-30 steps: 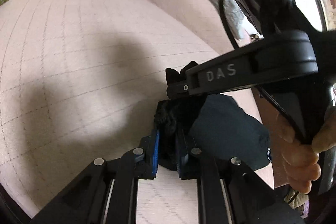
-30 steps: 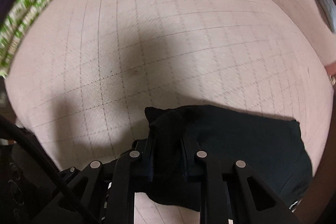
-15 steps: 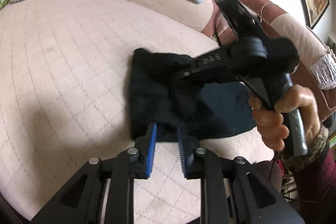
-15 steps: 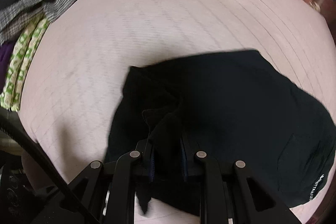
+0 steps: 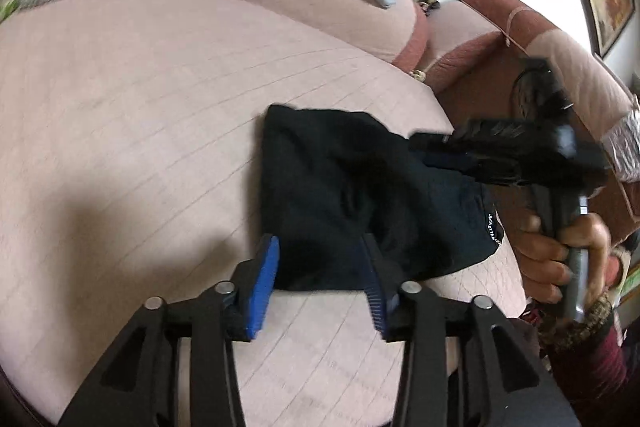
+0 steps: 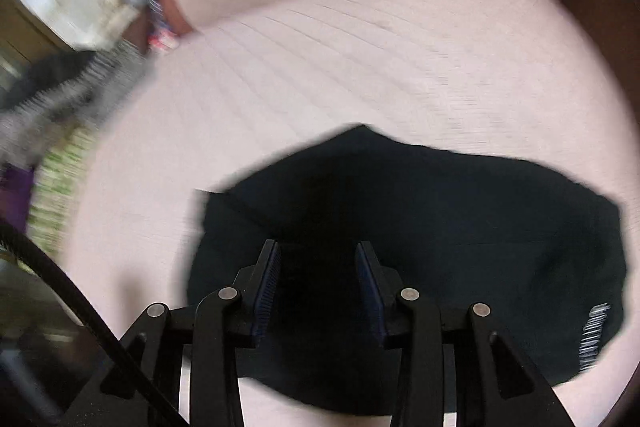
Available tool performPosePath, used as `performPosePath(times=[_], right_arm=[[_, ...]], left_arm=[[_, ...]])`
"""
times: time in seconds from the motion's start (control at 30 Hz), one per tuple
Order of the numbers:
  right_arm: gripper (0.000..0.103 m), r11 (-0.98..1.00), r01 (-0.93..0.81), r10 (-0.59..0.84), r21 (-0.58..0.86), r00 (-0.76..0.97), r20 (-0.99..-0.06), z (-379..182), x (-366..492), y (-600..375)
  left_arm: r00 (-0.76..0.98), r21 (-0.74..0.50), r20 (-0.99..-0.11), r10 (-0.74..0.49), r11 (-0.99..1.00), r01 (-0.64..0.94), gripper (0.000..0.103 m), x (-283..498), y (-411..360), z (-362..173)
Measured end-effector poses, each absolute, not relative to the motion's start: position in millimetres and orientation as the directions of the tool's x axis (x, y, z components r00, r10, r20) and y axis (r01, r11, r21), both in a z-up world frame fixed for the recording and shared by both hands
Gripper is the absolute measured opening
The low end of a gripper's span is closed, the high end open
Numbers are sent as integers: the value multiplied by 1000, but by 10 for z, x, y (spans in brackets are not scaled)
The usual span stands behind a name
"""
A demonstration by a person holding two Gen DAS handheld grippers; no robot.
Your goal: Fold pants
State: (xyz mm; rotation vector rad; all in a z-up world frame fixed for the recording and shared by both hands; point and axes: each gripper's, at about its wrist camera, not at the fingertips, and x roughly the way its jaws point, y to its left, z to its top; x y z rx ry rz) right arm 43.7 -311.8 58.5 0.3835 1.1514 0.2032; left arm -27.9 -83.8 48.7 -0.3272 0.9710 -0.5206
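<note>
Left hand-held gripper (image 5: 320, 283) spread | right hand-held gripper (image 6: 316, 283) spread | pants (image 6: 440, 227) blurred, folds indistinct

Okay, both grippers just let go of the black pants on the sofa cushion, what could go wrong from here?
1. The pants lie bunched and uneven, not flat, so the fold may spring loose.
2. The open left gripper still straddles the near edge; pulling back carelessly could drag the cloth.
3. The open right gripper hangs low over the pants, and its fingers might snag them. The pants also sit near the cushion edge and could slip off.
</note>
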Motion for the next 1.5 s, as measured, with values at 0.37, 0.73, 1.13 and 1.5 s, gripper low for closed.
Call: performPosePath(times=[0.37, 0.73, 1.13, 1.5], right_arm=[[13, 730, 172, 585, 661, 342, -735, -188, 276, -2975], [26, 864, 213, 294, 456, 522, -801, 433, -127, -3525], [36, 931, 224, 140, 288, 509, -849, 205, 663, -3012], [39, 929, 44, 294, 366, 514, -806, 660, 457, -2835]], left_arm=[[420, -468, -718, -555, 832, 299, 44, -224, -1053, 217], [431, -484, -680, -593, 805, 343, 53, -281, -1001, 170], [450, -448, -674, -587, 808, 383, 54, -365, -975, 184], [472, -499, -659, -585, 810, 308, 60, -307, -836, 257]])
